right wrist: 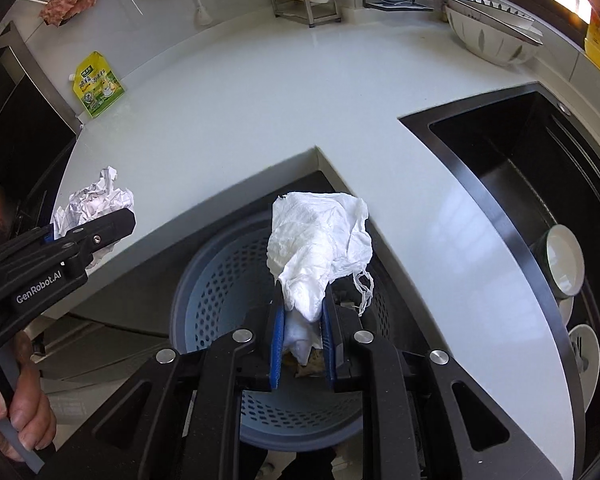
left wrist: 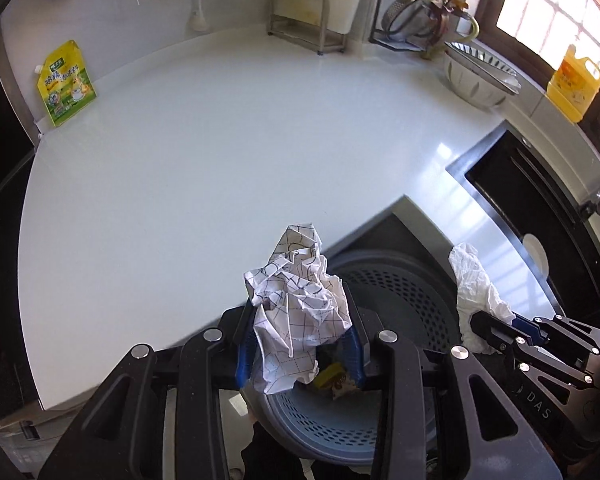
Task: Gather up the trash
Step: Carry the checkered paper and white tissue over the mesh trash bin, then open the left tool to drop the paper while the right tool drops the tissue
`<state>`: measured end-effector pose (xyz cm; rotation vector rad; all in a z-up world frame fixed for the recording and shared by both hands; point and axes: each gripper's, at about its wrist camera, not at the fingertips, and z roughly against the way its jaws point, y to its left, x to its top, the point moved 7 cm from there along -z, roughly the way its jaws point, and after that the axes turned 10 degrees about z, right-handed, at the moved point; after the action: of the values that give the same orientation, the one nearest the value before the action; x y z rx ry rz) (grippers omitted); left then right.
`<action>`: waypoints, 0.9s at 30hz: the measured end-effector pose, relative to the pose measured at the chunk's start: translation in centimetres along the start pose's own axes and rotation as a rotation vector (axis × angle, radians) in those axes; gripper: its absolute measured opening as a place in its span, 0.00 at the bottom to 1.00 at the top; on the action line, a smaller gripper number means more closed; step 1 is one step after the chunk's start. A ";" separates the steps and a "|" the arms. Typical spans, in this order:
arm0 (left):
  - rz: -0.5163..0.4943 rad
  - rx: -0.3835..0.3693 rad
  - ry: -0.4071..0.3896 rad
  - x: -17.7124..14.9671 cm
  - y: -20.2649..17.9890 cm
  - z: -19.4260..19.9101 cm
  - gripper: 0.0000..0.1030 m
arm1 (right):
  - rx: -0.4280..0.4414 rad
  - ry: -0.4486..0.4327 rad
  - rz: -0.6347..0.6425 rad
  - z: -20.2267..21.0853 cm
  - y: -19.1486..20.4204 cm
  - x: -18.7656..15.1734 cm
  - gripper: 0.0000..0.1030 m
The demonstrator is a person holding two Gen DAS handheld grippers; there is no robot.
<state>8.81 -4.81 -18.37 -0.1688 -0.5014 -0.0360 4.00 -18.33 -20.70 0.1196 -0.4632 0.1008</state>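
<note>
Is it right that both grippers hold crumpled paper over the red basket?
Not quite. The basket is blue-grey, not red, as the right wrist view shows. The left gripper does hold checked paper and the right gripper white tissue over it.

Both views look steeply down from just behind their own jaws, close above the bin (left wrist: 380,292) that stands below the counter's (left wrist: 220,152) inner corner. The left camera sits left of the bin and takes in the counter beyond it, with the sink (left wrist: 540,216) far right. The right camera hangs more squarely over the bin (right wrist: 220,280), nearer the sink (right wrist: 520,168). Both share bin, counter (right wrist: 260,100), sink, and the back wall's pouch (left wrist: 66,82) (right wrist: 98,84); each also sees the other gripper at its edge.
</note>
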 end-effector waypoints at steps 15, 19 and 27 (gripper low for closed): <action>-0.014 0.044 0.010 -3.1 -1.7 1.6 0.42 | 0.087 -0.002 0.003 1.3 0.4 -3.1 0.17; -0.014 0.056 -0.003 -2.6 -1.7 2.0 0.46 | 0.094 -0.017 0.012 1.4 0.6 -2.6 0.28; -0.015 0.061 -0.042 -1.5 -2.2 3.2 0.61 | 0.087 -0.055 -0.015 2.4 -0.6 -1.6 0.58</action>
<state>5.82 -6.47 -15.96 -0.1061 -0.5453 -0.0323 1.62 -19.35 -19.34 0.2116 -0.5133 0.1029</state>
